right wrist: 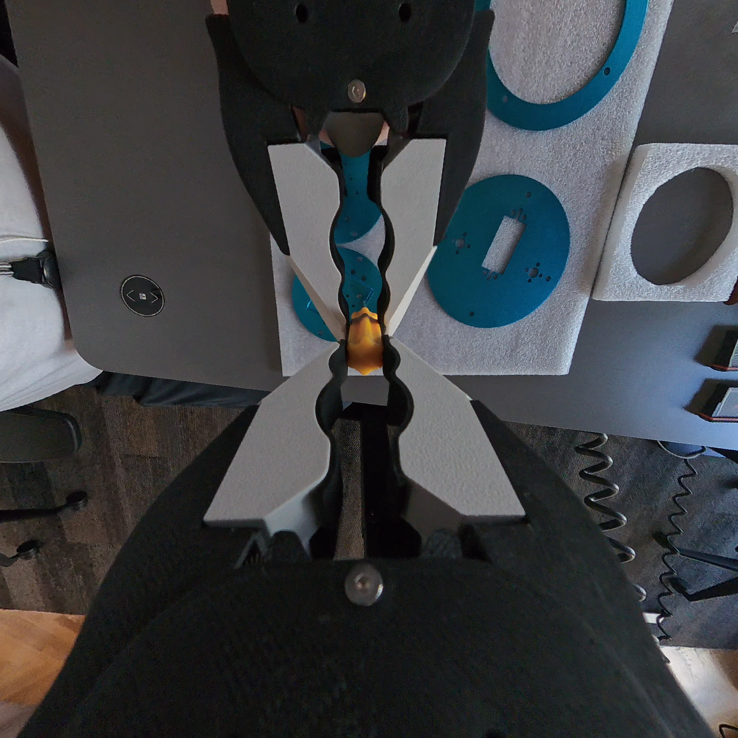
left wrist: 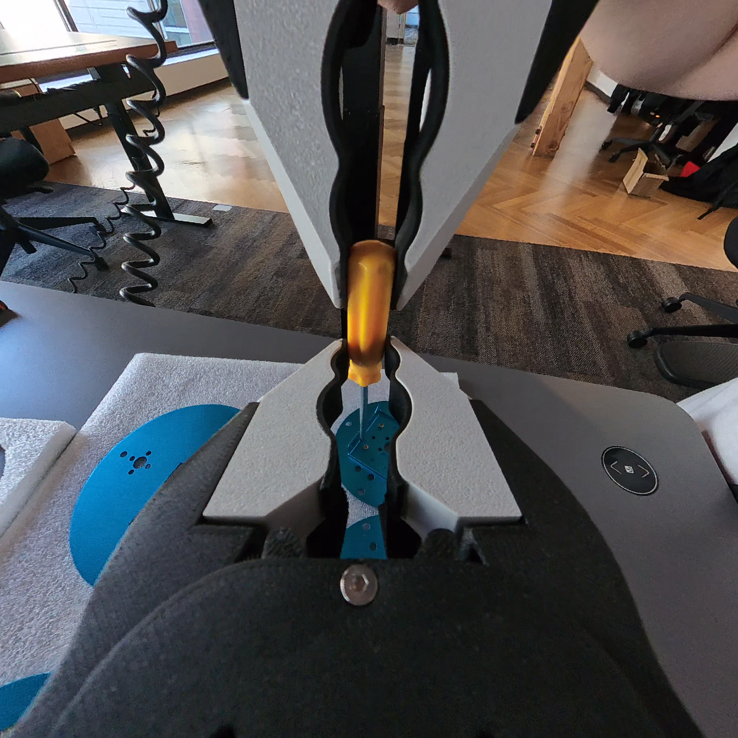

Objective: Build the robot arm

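An orange-handled screwdriver (left wrist: 367, 311) stands upright, its thin shaft pointing down onto a blue metal bracket (left wrist: 369, 443) that sits on a small blue disc (left wrist: 359, 483). My left gripper (left wrist: 367, 351) is shut on the lower end of the handle. My right gripper (left wrist: 369, 299) comes in from above and is shut on the upper part of the handle. In the right wrist view the right gripper (right wrist: 364, 353) clamps the handle (right wrist: 364, 343) from below, and the left gripper (right wrist: 364, 325) meets it from the far side, tip to tip.
The parts lie on a white foam sheet (right wrist: 519, 343) on a grey desk (left wrist: 559, 439). A large blue disc with a rectangular hole (right wrist: 499, 255), a blue ring (right wrist: 559, 108) and a foam block with an oval hole (right wrist: 679, 223) lie beside it. A round desk control (left wrist: 629, 470) is inset nearby. A coiled cable (left wrist: 143, 159) hangs beyond the edge. Only a small space, under 4 cm, lies between the two pairs of fingers. About 10 cm separates my left fingertips from the small blue disc (left wrist: 359, 483). It is also in sight in the right wrist view (right wrist: 360, 267).
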`<state>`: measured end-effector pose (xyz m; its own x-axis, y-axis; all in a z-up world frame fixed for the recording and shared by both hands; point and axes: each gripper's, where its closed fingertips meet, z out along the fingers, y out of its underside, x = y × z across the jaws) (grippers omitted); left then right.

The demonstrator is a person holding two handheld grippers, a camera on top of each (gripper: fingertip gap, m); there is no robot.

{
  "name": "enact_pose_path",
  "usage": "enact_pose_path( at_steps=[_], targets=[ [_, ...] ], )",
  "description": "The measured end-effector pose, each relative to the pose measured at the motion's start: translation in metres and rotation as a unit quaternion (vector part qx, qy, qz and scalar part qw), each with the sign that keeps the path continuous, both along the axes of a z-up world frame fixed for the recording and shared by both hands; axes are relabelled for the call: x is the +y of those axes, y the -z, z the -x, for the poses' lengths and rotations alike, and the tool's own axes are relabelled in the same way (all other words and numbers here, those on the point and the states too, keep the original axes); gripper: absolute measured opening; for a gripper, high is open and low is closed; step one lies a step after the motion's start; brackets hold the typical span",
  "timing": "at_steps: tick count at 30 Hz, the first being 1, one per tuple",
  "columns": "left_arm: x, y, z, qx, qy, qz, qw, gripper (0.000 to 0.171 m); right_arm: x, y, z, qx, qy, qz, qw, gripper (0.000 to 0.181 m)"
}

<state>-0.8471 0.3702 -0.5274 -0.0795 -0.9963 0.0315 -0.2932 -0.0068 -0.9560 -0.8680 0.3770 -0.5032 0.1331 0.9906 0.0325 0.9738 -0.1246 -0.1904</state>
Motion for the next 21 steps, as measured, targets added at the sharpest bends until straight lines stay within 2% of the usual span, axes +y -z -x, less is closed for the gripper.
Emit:
enact_pose_path(
  at_steps=[21],
  targets=[
    [-0.0005,0.0011,0.0011,0.003,0.003,0.004,1.000,0.015,-0.0003,0.0004,0.0006,0.010,-0.011,0.009,1.000,0.017]
  ],
)
